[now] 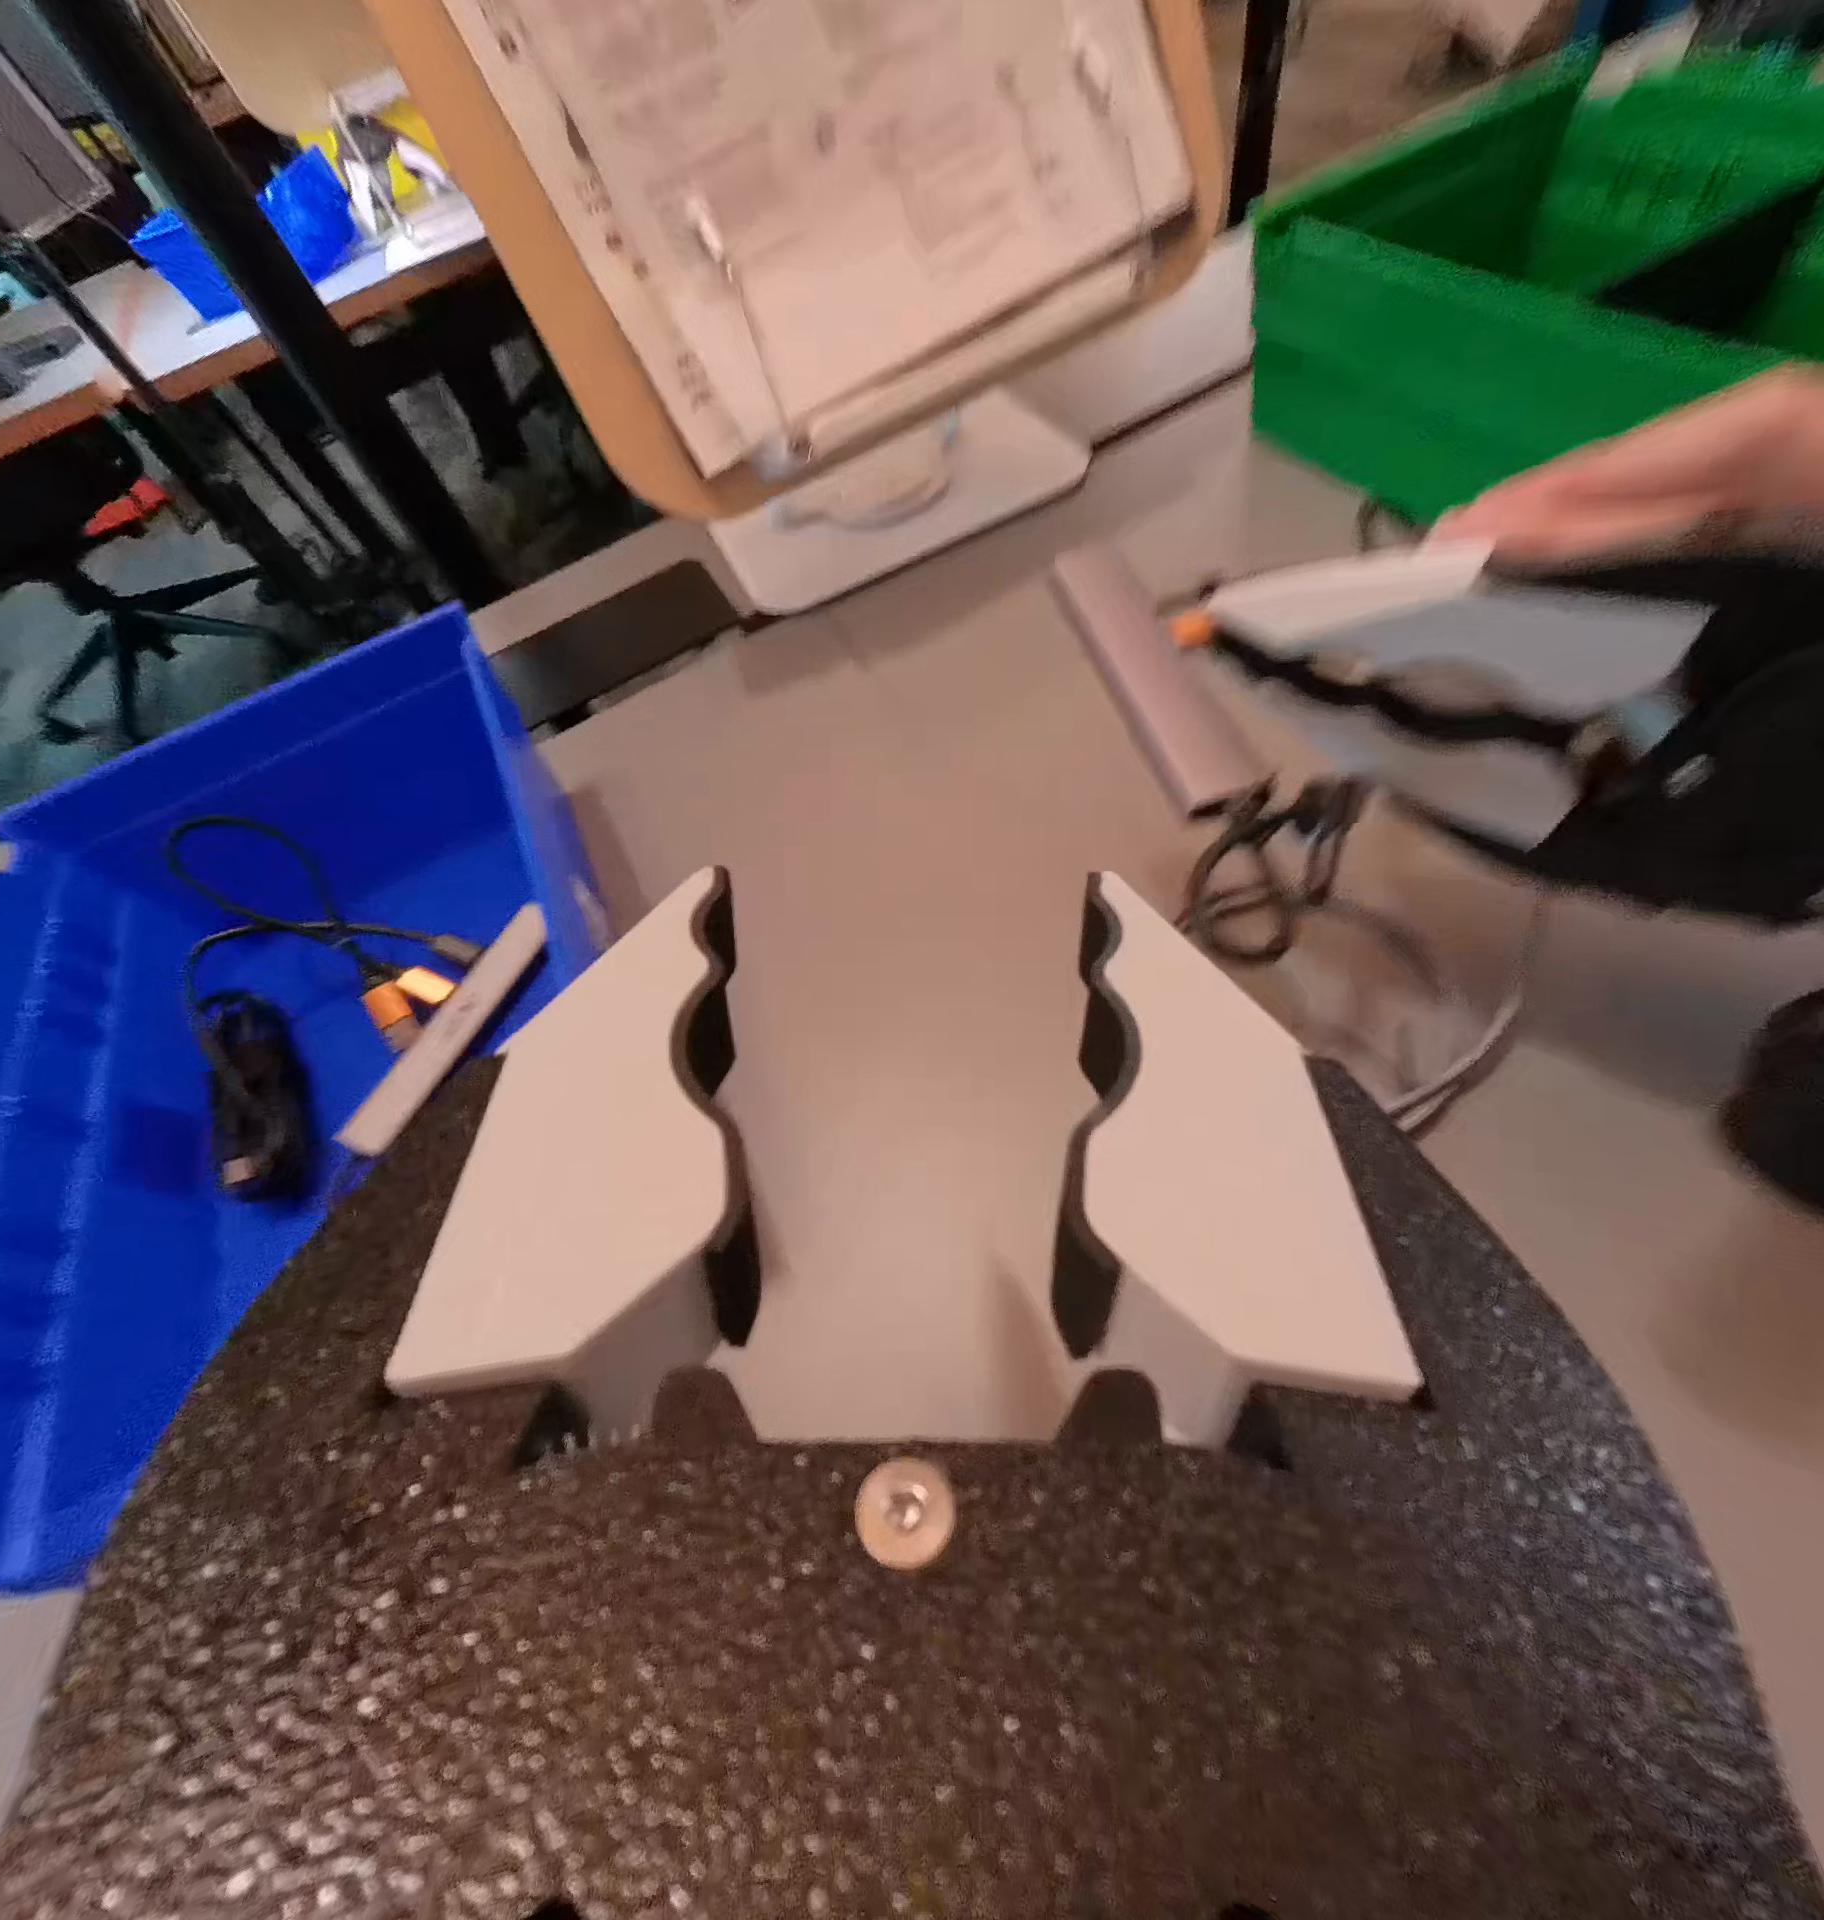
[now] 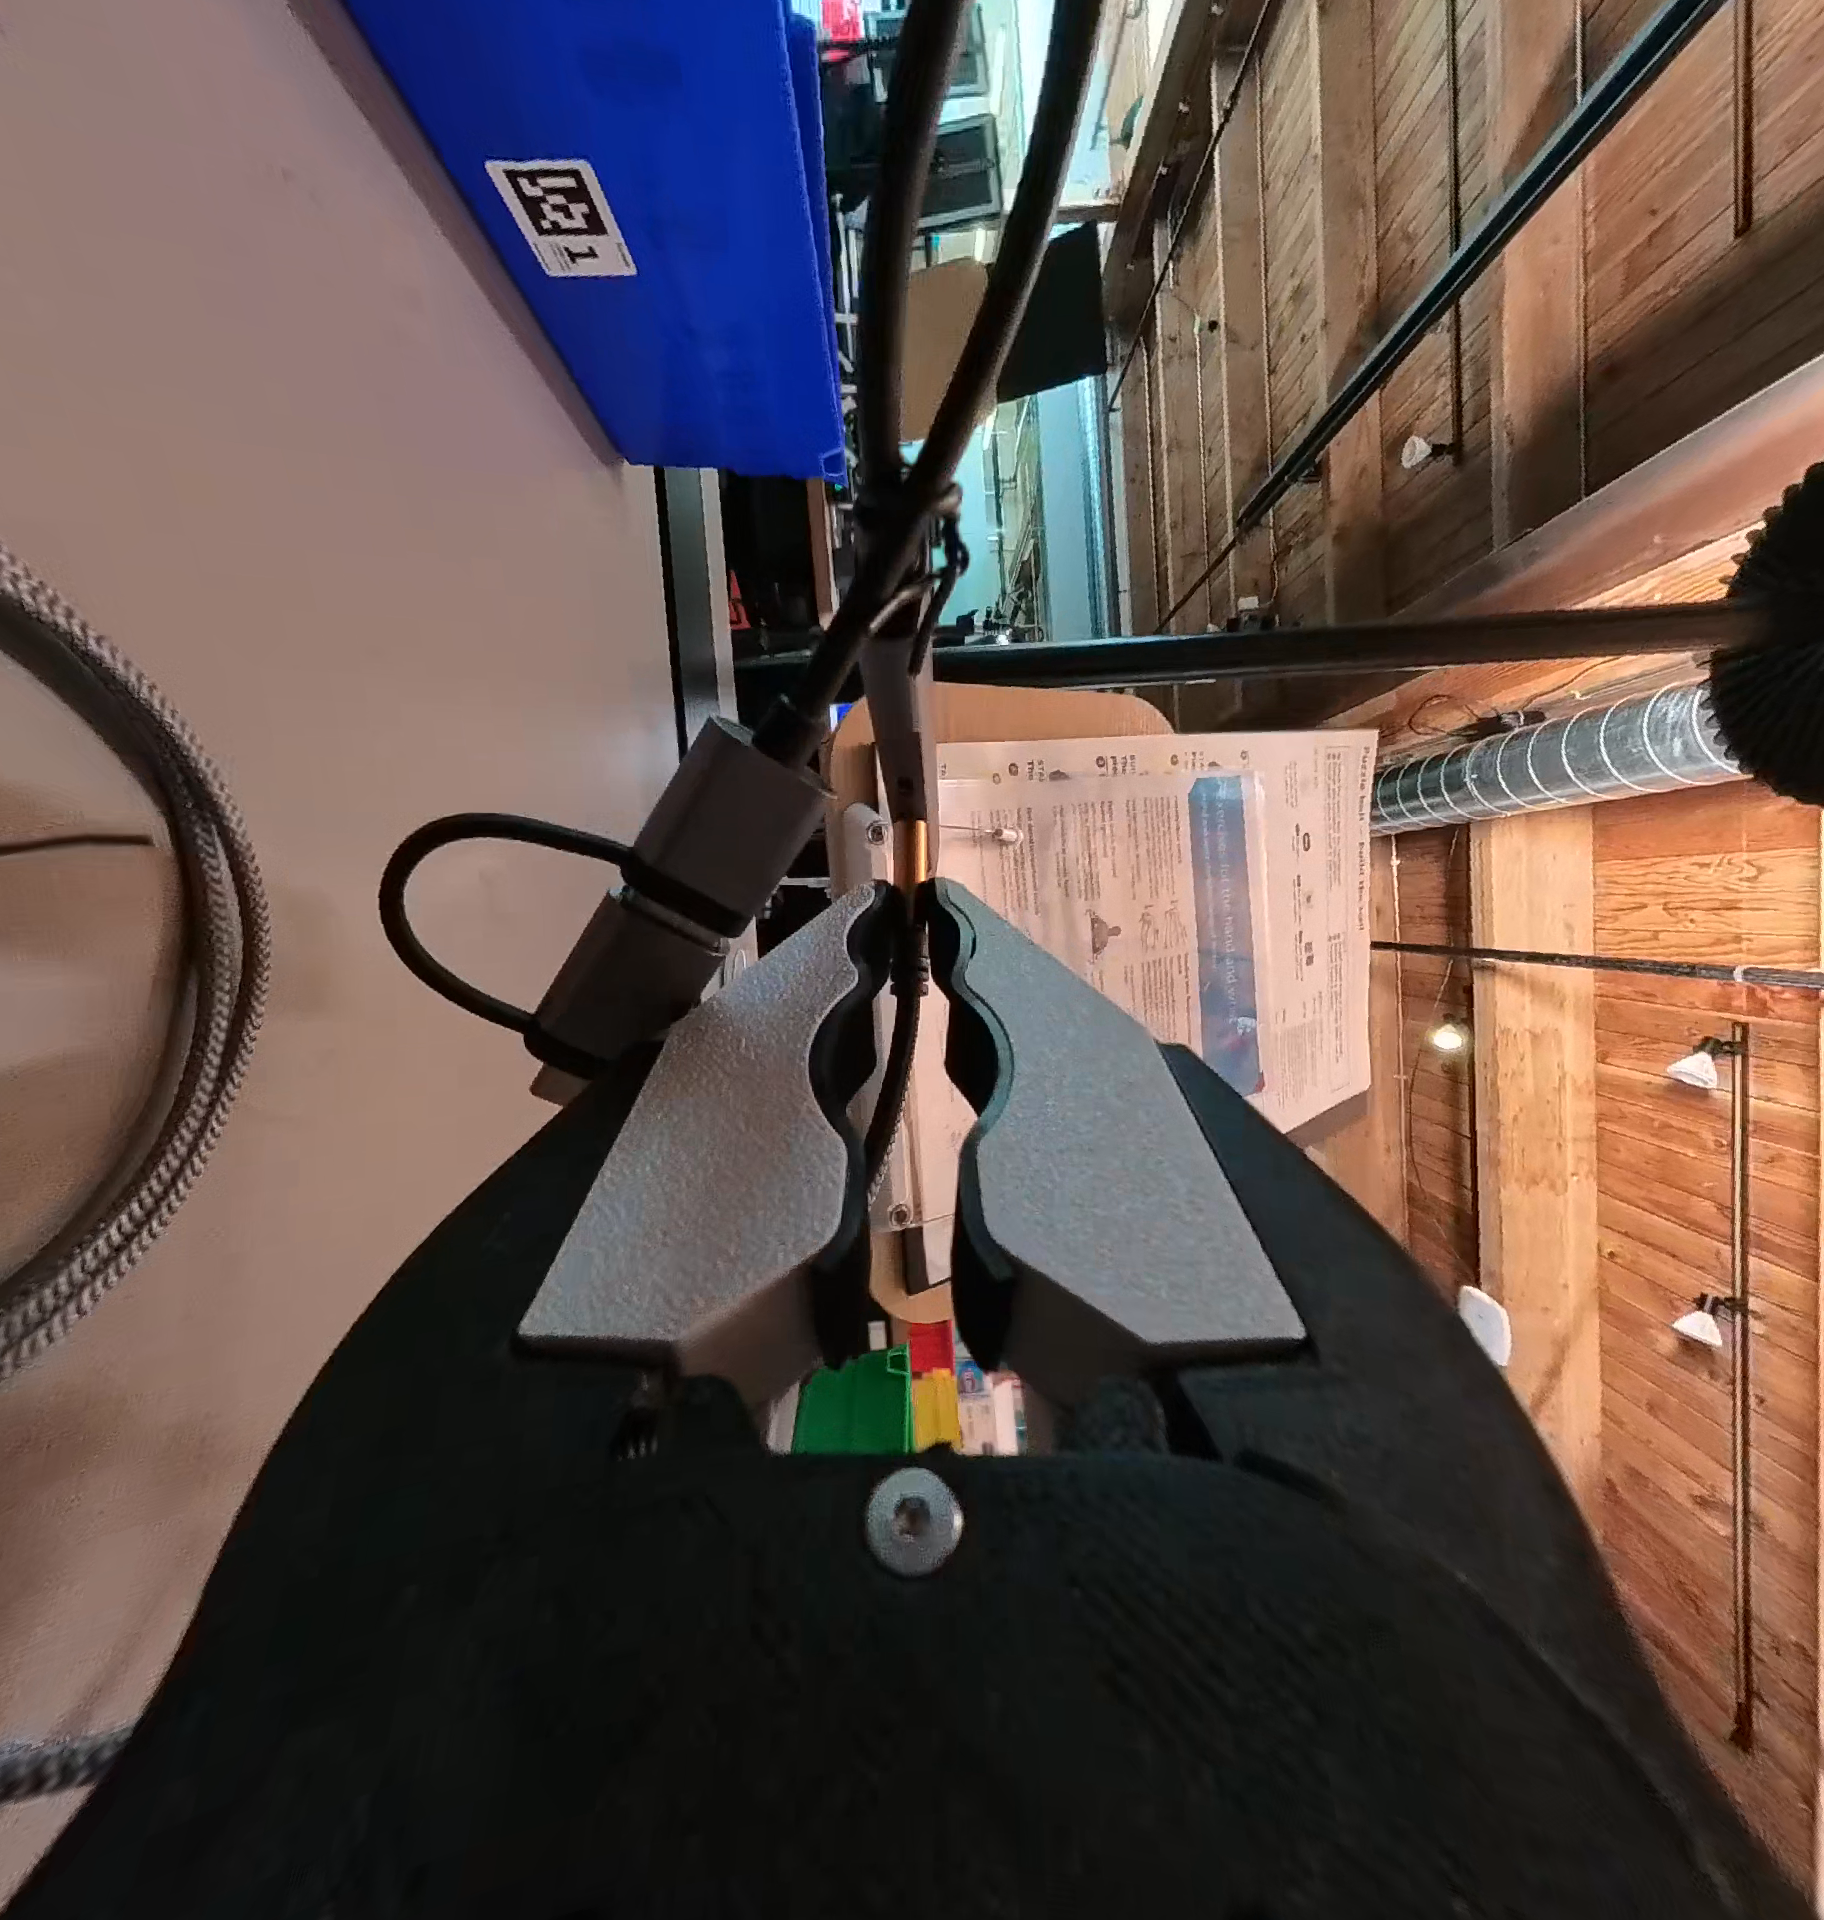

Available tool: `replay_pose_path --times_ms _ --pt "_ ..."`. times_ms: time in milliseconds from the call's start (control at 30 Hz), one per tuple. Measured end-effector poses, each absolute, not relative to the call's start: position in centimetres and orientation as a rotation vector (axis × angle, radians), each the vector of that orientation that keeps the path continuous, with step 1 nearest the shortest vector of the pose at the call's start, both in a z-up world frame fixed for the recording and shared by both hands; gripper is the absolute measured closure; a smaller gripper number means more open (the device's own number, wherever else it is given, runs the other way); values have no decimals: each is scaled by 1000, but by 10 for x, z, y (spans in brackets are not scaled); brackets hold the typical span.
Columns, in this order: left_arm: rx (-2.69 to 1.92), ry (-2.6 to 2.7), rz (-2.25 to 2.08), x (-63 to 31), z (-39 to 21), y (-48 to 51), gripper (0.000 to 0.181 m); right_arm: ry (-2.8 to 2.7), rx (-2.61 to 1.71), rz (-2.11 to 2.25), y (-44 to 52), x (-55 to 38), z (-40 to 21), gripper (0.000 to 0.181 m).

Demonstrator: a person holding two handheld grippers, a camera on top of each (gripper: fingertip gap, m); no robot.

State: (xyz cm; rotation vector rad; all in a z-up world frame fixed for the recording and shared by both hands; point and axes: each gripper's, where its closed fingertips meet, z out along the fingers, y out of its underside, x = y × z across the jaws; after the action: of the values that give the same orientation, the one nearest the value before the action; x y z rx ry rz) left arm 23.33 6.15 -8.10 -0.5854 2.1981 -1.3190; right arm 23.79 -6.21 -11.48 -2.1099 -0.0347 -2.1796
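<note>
Over the smooth grey table (image 1: 887, 790), your left gripper (image 1: 906, 914) gapes empty beside the blue bin (image 1: 264, 790), while your right gripper (image 2: 913, 904) pinches a thin orange-banded cable (image 2: 914, 852) before timber walls.

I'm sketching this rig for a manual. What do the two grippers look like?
Both match: the left gripper and the right gripper each have a black, rough-textured body with one silver screw in the middle, and two flat grey fingers whose inner edges are wavy and lined with black padding.
</note>
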Motion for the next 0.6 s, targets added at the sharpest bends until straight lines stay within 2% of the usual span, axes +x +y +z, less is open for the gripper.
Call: replay_pose_path --times_ms 100,200,300,400,600 --pt "-655 2201 -1553 216 -72 29 124 -106 -2129 -2195 -46 237 -119 177" --pt "-630 2293 -1355 218 -112 11 121 -182 -2144 -2181 -26 235 -127 177" --pt "-662 2347 -1256 227 -145 4 124 -171 -2121 -2168 -20 232 -125 177" --pt "-653 2339 -1297 232 -152 -2 157 -89 -2132 -2112 -28 234 -125 176" --pt "-507 2230 -1300 243 -156 -8 159 106 -2063 -1872 -34 234 -130 174"
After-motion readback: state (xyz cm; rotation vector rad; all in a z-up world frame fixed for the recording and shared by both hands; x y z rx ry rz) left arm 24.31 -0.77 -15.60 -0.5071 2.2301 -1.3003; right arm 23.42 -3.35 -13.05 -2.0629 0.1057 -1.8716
